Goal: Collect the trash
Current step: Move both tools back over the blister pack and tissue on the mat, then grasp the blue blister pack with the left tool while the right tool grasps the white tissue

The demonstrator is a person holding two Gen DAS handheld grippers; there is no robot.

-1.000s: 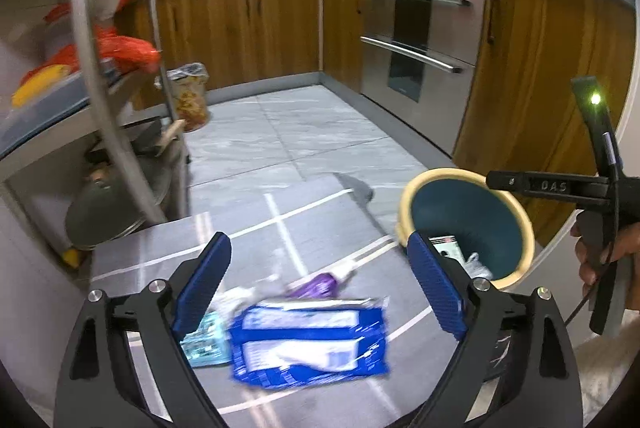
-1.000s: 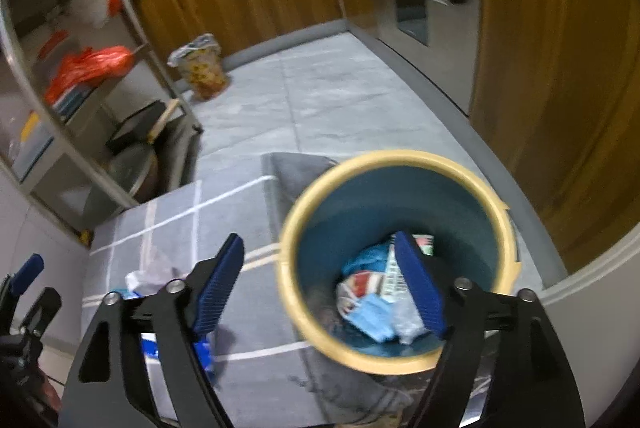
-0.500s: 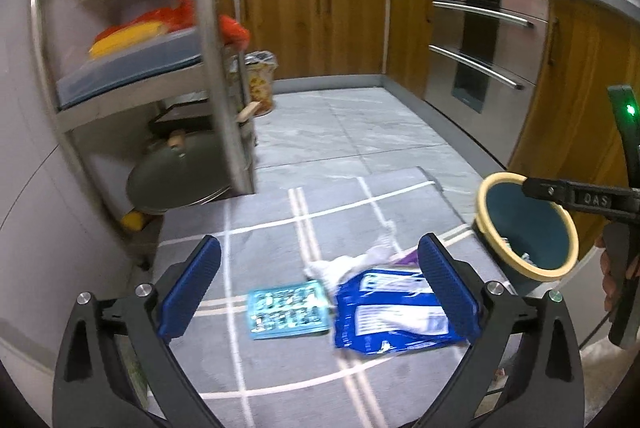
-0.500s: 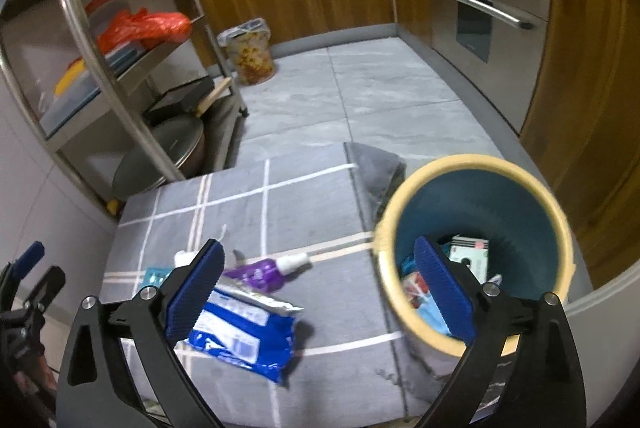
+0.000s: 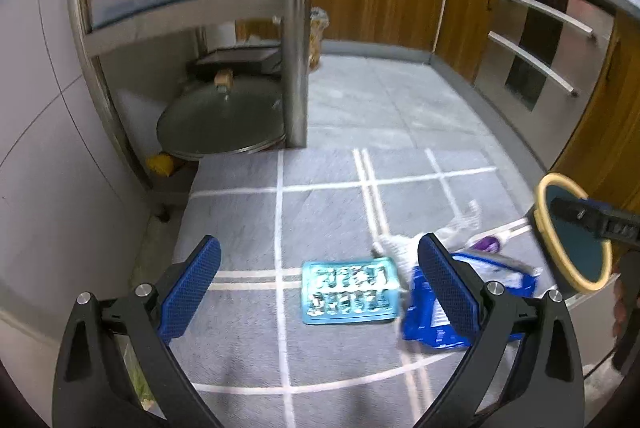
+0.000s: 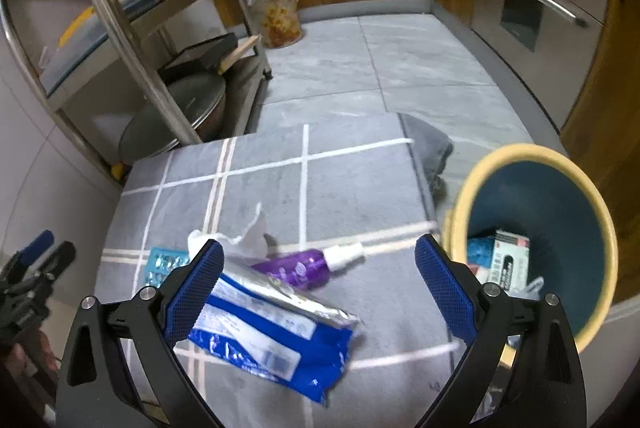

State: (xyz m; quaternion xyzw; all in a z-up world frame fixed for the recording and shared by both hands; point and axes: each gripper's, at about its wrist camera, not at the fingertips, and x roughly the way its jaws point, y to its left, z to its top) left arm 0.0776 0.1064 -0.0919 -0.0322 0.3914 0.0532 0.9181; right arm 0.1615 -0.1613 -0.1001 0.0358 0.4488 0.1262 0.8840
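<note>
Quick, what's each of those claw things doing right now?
Left gripper: open, holding nothing.
Right gripper: open, holding nothing.

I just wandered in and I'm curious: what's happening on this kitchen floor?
A person is clearing litter off a grey mat with a two-finger grabber in each hand. Both the left gripper and the right gripper are open and hold nothing. On the mat lie a blue packet, a purple bottle, a tissue and a light-blue blister pack. The bin beside the mat already holds some rubbish.
</note>
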